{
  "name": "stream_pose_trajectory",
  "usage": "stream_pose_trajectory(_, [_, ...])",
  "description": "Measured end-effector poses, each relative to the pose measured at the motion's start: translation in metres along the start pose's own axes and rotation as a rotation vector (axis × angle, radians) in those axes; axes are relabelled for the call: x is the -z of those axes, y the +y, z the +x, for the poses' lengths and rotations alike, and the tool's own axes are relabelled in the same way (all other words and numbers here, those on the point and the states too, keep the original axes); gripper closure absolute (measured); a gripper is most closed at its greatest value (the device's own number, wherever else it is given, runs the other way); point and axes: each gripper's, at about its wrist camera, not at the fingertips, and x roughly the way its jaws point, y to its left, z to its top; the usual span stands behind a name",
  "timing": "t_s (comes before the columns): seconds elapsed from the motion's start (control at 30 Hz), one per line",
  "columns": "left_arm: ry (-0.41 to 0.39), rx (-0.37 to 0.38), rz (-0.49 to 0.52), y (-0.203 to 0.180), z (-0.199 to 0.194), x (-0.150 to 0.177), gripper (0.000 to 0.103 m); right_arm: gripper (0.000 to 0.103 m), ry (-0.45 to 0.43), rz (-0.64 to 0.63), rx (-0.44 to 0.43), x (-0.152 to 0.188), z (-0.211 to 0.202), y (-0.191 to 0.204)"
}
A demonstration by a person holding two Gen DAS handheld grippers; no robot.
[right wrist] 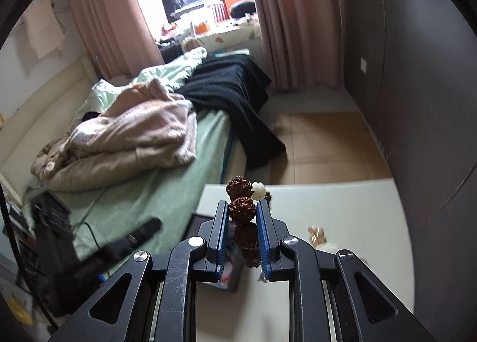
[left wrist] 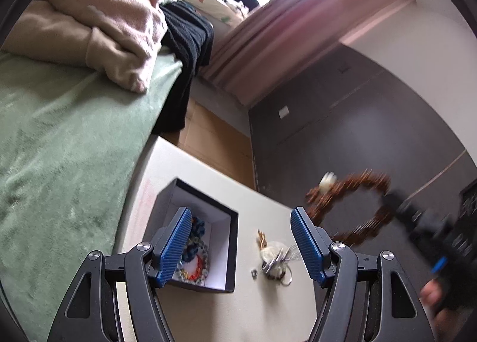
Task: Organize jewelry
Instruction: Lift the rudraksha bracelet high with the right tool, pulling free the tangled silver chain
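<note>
Right gripper (right wrist: 242,213) pinched on brown bead bracelet (right wrist: 242,211), bead squeezed between both pads, held in the air above the white table (right wrist: 342,207). Left gripper (left wrist: 241,240) spread wide, holding nothing, over the open jewelry box (left wrist: 229,252). Only the left wrist view shows the bracelet's full loop (left wrist: 354,207), blurred, plus beaded bracelets inside the box (left wrist: 195,255) and a loose pile of trinkets (left wrist: 274,258) beside it.

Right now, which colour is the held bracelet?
Reddish-brown bracelet with one white bead; right wrist view.
</note>
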Motion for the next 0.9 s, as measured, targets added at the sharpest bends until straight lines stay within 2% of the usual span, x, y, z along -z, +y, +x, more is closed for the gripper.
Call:
stream_pose_trajectory(0.3, [0.056, 0.053, 0.04, -0.007, 0.002, 0.005, 0.033, 0.084, -0.084, -0.048, 0.036, -0.039, -0.034, 0.035])
stream_pose_trajectory(0.67, [0.063, 0.151, 0.034, -0.013, -0.003, 0.005, 0.033, 0.083, -0.14, -0.097, 0.029, -0.063, -0.061, 0.077])
stream_pose_trajectory(0.9, [0.09, 0.167, 0.041, -0.017, 0.002, 0.007, 0.033, 0.083, -0.18, -0.157, 0.021, -0.08, -0.079, 0.113])
